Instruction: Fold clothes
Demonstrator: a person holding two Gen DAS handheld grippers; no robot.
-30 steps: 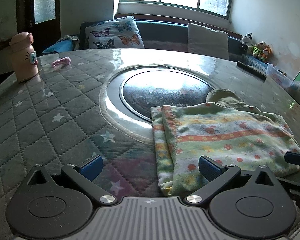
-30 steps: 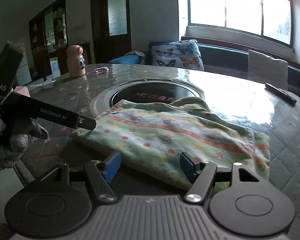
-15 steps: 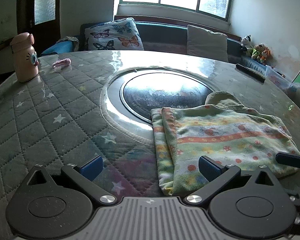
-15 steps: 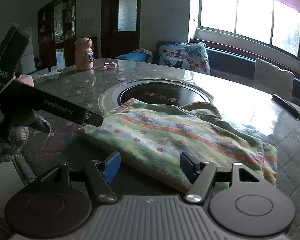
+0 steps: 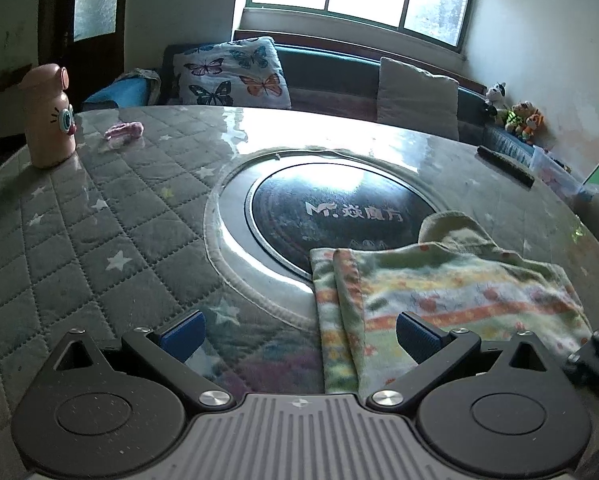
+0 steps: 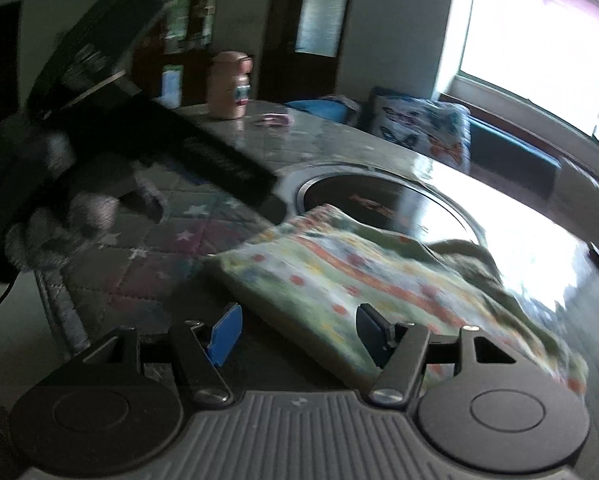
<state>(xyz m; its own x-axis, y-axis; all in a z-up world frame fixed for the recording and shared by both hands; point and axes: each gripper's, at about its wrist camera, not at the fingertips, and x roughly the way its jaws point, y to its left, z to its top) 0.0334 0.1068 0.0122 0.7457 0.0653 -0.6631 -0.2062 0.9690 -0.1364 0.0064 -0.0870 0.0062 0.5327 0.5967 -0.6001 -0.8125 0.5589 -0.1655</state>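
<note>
A folded garment [image 5: 439, 296], pale green with red stripes and dots, lies on the round table, partly over the dark glass centre. It also shows in the right wrist view [image 6: 363, 280]. My left gripper [image 5: 299, 334] is open and empty, low over the table at the garment's left edge. My right gripper [image 6: 299, 332] is open and empty at the garment's near edge. The left gripper's body [image 6: 203, 160] and the gloved hand holding it show at the left of the right wrist view, which is blurred.
A quilted star-patterned cover [image 5: 99, 240] lies on the table around the glass centre [image 5: 339, 212]. A pink bottle [image 5: 49, 116] and a small pink item [image 5: 123, 132] stand far left. A dark remote [image 5: 505, 166] lies far right. A sofa with cushions [image 5: 235, 76] is behind.
The right gripper has swung and tilted, and its view is now blurred and rotated left. The left gripper has lifted slightly, and the garment sits lower in its view. Both stay open.
</note>
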